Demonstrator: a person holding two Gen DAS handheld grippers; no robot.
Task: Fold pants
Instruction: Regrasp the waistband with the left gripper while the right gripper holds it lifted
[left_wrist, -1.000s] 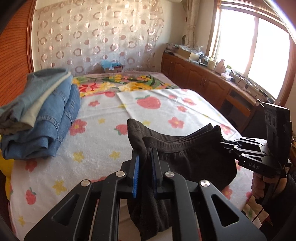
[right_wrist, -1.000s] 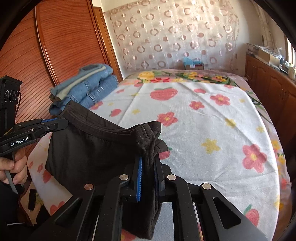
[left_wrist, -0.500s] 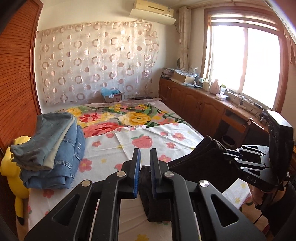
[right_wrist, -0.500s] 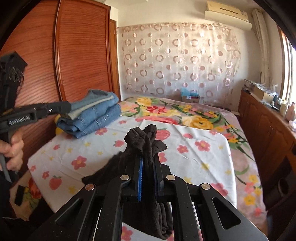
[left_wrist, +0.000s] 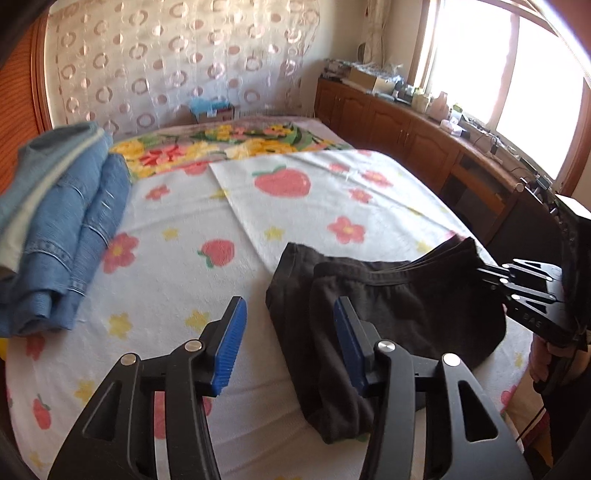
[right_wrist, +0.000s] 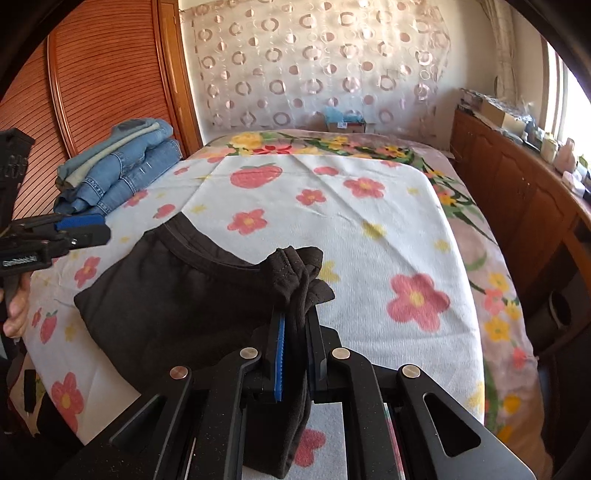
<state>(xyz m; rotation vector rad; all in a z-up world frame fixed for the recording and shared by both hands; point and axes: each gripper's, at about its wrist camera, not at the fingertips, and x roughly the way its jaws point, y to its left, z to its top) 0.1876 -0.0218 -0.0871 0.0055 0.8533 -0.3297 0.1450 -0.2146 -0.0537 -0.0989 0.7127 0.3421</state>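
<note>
Dark brown folded pants (left_wrist: 388, 310) lie on the flowered bed cover (left_wrist: 229, 206) near its front edge; they also show in the right wrist view (right_wrist: 177, 295). My left gripper (left_wrist: 290, 343) is open and empty, its blue pads spread just left of the pants' near corner. My right gripper (right_wrist: 295, 347) is shut on a bunched corner of the pants, and shows at the right of the left wrist view (left_wrist: 487, 273). The left gripper shows at the left edge of the right wrist view (right_wrist: 92, 229), apart from the cloth.
A stack of folded blue jeans (left_wrist: 62, 229) lies at the bed's far left, next to a wooden wardrobe (right_wrist: 96, 74). A wooden cabinet (left_wrist: 424, 136) with clutter runs along the right under the window. A patterned curtain hangs behind the bed.
The pants came down from the air onto the bed. My left gripper opened and let go of its corner. My right gripper stays shut on the other corner.
</note>
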